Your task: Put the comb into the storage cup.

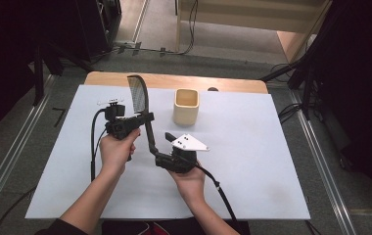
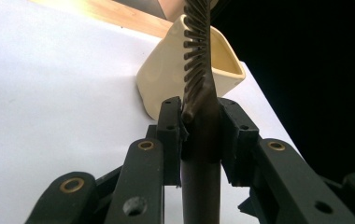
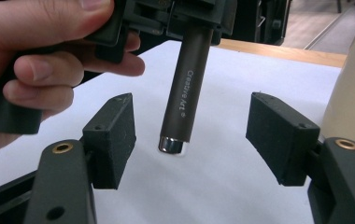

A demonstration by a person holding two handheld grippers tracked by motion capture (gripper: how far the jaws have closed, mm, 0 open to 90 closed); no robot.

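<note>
Gaping right gripper (image 3: 192,140) reveals brush handle's (image 3: 185,100) lettering.

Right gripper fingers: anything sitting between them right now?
Yes. In the right gripper view the brush handle, metal end cap down, hangs in the gap between the open right gripper fingers, touching neither; the left gripper grips it higher up.

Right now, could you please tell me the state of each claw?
Left claw: closed on the dark brown comb-headed brush, gripping its handle.
Right claw: open, jaws either side of the brush's handle end, not touching it.
</note>
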